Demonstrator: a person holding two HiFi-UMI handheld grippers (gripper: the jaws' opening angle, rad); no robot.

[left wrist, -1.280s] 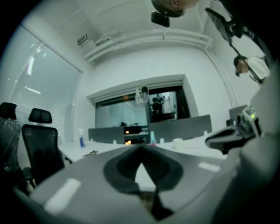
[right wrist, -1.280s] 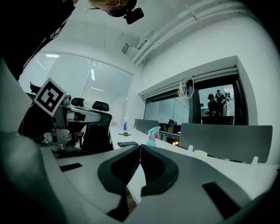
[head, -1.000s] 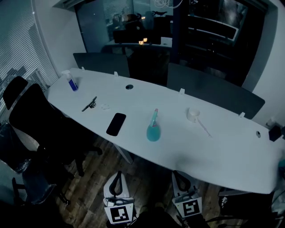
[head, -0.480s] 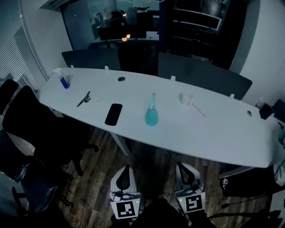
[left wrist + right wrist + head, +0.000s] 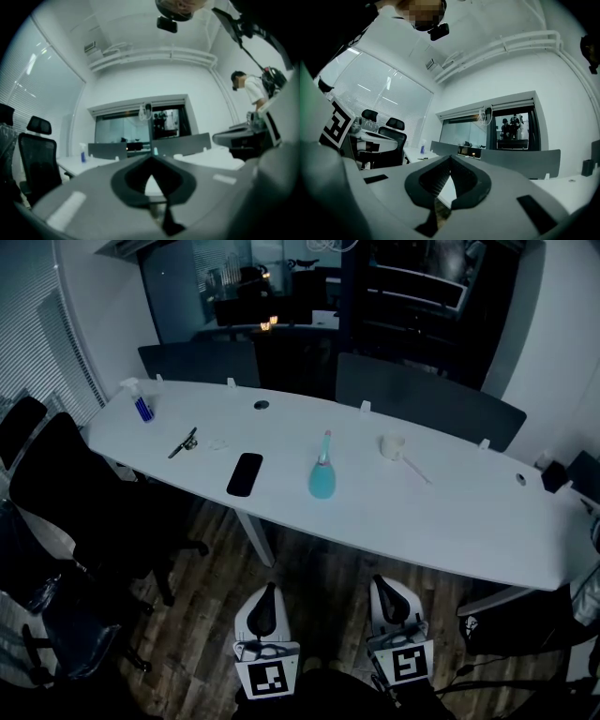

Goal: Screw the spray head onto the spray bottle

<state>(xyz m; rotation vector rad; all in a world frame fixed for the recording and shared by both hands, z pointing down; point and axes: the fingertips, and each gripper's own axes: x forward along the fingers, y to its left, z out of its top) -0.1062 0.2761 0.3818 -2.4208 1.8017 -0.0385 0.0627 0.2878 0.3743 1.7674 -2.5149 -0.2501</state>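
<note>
A teal spray bottle (image 5: 322, 480) stands upright, without its head, near the middle of the long white table (image 5: 469, 521). To its right, apart from it, the white spray head (image 5: 394, 446) lies on the table with its thin tube pointing right. My left gripper (image 5: 268, 591) and right gripper (image 5: 386, 583) hang side by side low in the head view, over the wooden floor and short of the table's near edge. Both are shut with nothing in them. In the left gripper view my left gripper (image 5: 151, 157) has its jaws together, as does my right gripper (image 5: 450, 157) in the right gripper view.
A black phone (image 5: 245, 473) lies left of the bottle, and a dark clip-like tool (image 5: 183, 442) farther left. A small blue spray bottle (image 5: 141, 405) stands at the table's far left end. Black office chairs (image 5: 75, 493) crowd the left side. Grey partition panels (image 5: 427, 404) line the far edge.
The head view has pulled back from the table, so more floor shows. Both grippers sit a little higher in the frame, still shut. Nothing on the table has moved.
</note>
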